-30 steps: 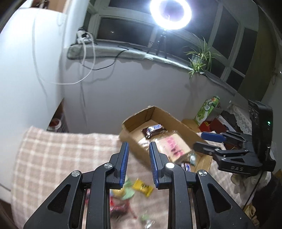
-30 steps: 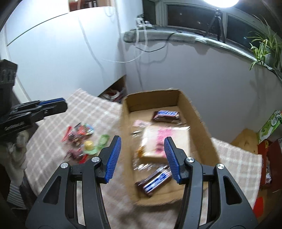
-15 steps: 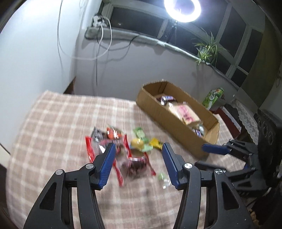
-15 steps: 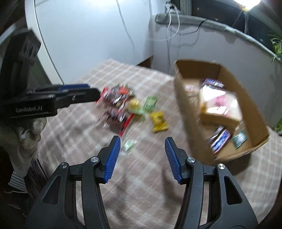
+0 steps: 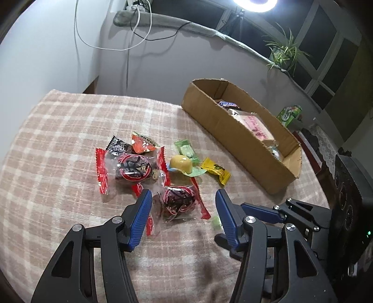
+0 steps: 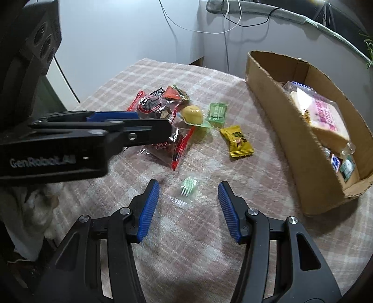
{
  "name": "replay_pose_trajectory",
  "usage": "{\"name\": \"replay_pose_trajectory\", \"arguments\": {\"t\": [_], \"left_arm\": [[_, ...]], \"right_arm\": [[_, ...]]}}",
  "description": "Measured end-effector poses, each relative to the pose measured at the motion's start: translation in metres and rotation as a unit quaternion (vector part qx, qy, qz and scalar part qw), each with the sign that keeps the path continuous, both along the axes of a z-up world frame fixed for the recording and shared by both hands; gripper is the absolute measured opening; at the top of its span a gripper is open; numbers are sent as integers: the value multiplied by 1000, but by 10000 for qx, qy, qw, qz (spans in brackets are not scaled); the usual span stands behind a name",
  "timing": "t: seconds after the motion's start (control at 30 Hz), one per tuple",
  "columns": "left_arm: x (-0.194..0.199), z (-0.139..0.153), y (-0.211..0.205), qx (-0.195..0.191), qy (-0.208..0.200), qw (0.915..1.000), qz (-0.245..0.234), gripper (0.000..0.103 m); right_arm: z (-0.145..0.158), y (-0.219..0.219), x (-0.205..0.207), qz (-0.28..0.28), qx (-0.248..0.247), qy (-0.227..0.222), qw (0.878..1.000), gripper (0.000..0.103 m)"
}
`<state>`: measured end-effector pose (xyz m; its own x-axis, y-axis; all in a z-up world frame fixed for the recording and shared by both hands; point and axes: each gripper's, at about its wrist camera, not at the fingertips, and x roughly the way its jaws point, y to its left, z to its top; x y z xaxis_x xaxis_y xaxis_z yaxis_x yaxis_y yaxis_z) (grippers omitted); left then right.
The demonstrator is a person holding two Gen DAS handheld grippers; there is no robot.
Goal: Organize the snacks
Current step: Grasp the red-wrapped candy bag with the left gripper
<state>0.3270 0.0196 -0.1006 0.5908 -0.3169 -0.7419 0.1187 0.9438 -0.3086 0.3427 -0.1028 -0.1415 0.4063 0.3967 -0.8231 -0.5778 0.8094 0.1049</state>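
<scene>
Inside cardboard box [image 6: 286, 121]: wrapped snacks [image 6: 324, 111].

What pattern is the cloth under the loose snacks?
A pink-beige and white plaid cloth, clearest in the left wrist view.

Left gripper [image 5: 183, 211] fingers opening over red-wrapped snack [image 5: 178, 201], cardboard box [image 5: 233, 137] beyond

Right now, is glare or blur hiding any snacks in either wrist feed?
Left wrist view: ring light blows out the top edge only; snacks sharp. Right wrist view: pink bread packet in the cardboard box is washed out; small clear green candy slightly soft.
</scene>
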Motion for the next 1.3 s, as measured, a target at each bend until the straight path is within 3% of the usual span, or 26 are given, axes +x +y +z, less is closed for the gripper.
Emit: {"name": "replay_pose_trajectory", "arguments": {"t": [0.3, 0.43, 0.73, 0.87, 0.9, 1.3], "left_arm": [[12, -12, -4, 97, 186, 9998, 35, 56], [13, -15, -3, 84, 219, 9997, 42, 61], [8, -16, -6, 126, 137, 9998, -14, 57], [6, -15, -8, 143, 66, 9999, -51, 53], [5, -15, -8, 166, 43, 9998, -42, 44], [-5, -10, 5, -8, -49, 9999, 129, 43]], "right_arm": [[-7, 6, 3, -40, -69, -28, 10000, 48], [-8, 5, 3, -54, -68, -48, 10000, 46], [-7, 1, 5, -73, -197, -109, 9997, 26], [-7, 0, 6, -55, -201, -94, 9997, 26], [-7, 0, 6, -57, -203, -98, 9997, 26], [6, -16, 0, -179, -23, -183, 9997, 26]]}}
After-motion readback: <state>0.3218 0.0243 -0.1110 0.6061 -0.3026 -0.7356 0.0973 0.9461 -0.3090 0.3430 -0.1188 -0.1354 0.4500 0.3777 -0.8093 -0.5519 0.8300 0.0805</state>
